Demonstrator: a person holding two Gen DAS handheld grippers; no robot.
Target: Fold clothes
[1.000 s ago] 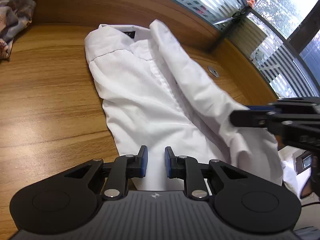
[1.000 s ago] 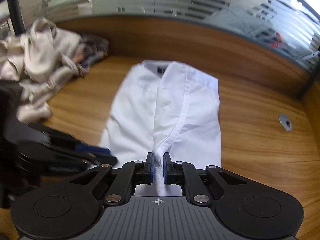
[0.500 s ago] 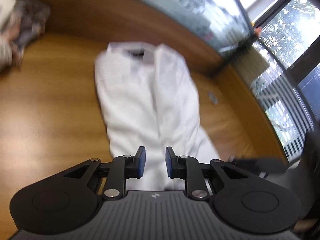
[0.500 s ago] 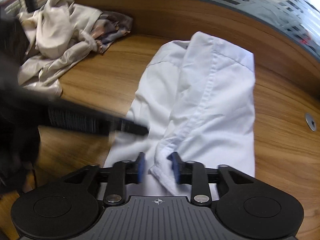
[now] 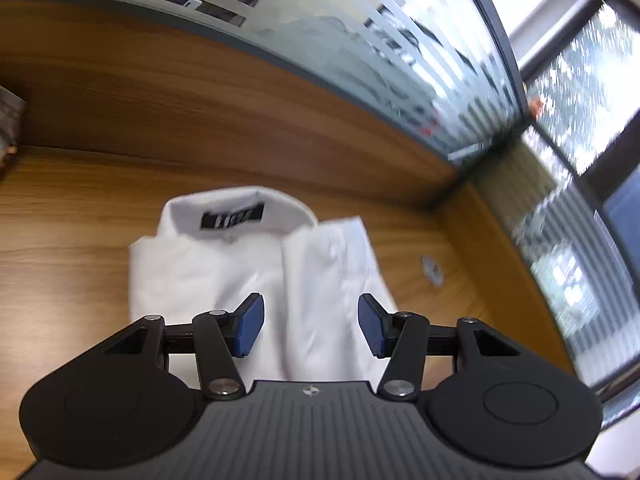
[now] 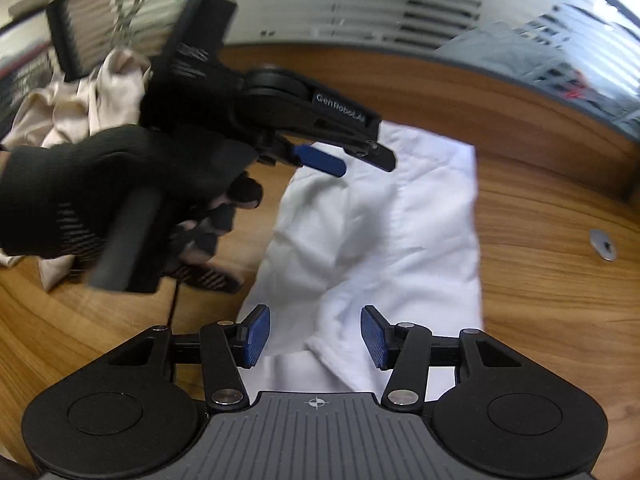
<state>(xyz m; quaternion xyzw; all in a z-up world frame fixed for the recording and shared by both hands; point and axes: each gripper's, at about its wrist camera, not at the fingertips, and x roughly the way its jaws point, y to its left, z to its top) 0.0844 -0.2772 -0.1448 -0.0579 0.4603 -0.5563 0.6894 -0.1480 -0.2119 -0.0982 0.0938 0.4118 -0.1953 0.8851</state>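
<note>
The white cotton shirt (image 6: pixel 384 240) lies on the brown wooden table (image 6: pixel 540 280), sides folded in, and both the left claw (image 5: pixel 310 330) and right claw (image 6: pixel 316 336) hang wide and empty, so any next pinch should catch an edge.

Office (frosted-glass partition (image 5: pixel 360 52), wooden desk (image 5: pixel 72 216))

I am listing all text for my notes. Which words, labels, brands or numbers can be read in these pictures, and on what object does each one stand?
"GenRobot.AI": white letters on the side of the black left gripper, seen in the right wrist view.
Black label inside the collar of the white shirt: it has light lettering, but too blurred to read.
No other text is legible.
</note>
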